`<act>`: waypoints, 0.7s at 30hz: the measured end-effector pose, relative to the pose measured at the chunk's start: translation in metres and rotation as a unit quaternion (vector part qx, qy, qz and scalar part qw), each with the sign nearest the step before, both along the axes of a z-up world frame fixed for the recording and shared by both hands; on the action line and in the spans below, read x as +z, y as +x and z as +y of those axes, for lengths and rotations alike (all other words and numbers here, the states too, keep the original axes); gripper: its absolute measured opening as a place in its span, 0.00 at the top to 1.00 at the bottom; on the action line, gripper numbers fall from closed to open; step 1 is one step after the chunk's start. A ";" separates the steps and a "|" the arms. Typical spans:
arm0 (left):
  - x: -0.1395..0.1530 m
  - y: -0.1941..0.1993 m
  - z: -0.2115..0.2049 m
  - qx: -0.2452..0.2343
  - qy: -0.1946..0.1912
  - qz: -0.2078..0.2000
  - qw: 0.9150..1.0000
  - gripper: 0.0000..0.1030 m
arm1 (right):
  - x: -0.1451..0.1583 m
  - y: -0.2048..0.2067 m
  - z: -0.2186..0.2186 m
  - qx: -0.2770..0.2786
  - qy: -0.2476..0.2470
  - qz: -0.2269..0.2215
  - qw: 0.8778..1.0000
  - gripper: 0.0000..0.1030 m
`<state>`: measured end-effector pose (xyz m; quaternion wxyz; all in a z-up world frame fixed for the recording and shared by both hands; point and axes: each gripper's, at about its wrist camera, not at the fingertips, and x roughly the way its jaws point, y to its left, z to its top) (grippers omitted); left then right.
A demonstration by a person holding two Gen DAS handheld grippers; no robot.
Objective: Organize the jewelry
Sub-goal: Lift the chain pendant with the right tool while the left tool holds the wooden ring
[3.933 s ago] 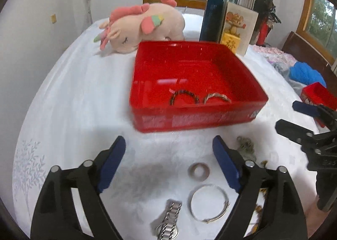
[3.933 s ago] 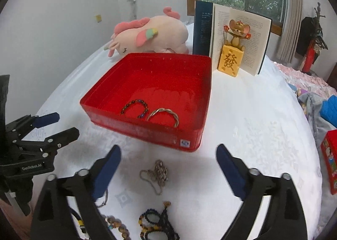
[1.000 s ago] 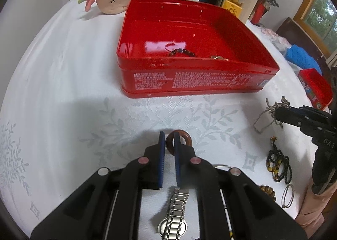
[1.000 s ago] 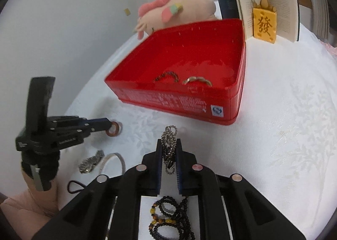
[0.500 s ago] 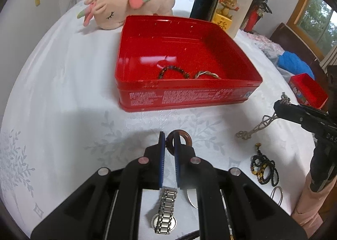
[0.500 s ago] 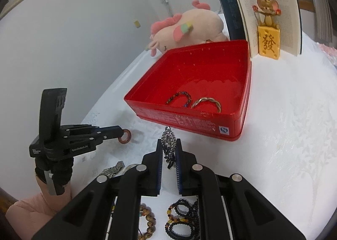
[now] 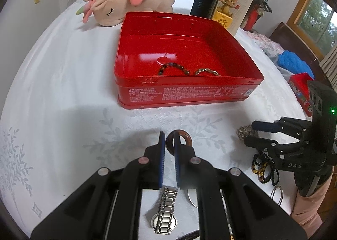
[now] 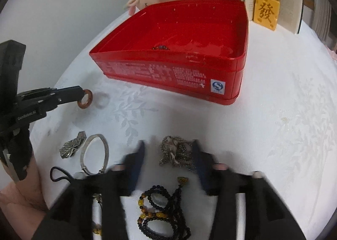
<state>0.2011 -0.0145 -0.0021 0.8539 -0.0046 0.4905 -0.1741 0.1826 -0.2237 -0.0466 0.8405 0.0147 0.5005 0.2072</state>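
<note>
Left hand-held gripper (image 7: 167,142) clamped on a brown ring (image 7: 182,137), raised above the white table (image 7: 63,92) in front of the red tin (image 7: 189,94). Right hand-held gripper (image 8: 168,153) low over the cloth, jaws just opened partway, a heaped chain (image 8: 175,152) lying loose between them, not gripped. Inside the tin, a bead bracelet (image 7: 172,67) and a twisted bangle (image 7: 207,71). On the cloth nearby, a watch (image 7: 165,212), a silver bangle (image 8: 94,153) and black beads (image 8: 162,214).
</note>
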 end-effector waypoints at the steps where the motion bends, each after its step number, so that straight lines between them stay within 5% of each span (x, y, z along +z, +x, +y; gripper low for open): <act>1: 0.000 0.000 0.000 -0.001 0.000 0.000 1.000 0.93 | -0.001 -0.001 0.001 0.003 -0.001 0.001 1.000 0.52; 5: -0.001 -0.001 -0.001 -0.001 0.000 0.001 1.000 0.93 | -0.009 -0.002 0.017 0.013 -0.042 -0.009 0.999 0.53; 7: -0.001 -0.001 0.000 0.000 0.000 0.000 1.000 0.93 | -0.011 -0.005 0.020 0.007 -0.065 -0.020 0.998 0.67; 9: -0.001 -0.001 0.000 0.001 -0.001 0.000 1.000 0.93 | -0.012 -0.003 0.013 -0.002 -0.051 -0.018 0.999 0.81; 12: -0.001 -0.001 0.000 0.001 -0.003 0.002 1.000 0.93 | -0.013 -0.004 0.006 -0.007 -0.037 -0.019 0.999 0.87; 16: -0.001 -0.001 0.001 0.003 -0.003 0.003 1.000 0.93 | -0.008 -0.003 -0.002 -0.020 -0.024 -0.021 0.999 0.90; 21: -0.001 0.000 0.001 0.002 -0.004 0.003 1.000 0.93 | 0.008 -0.003 -0.019 -0.022 0.049 -0.024 0.998 0.90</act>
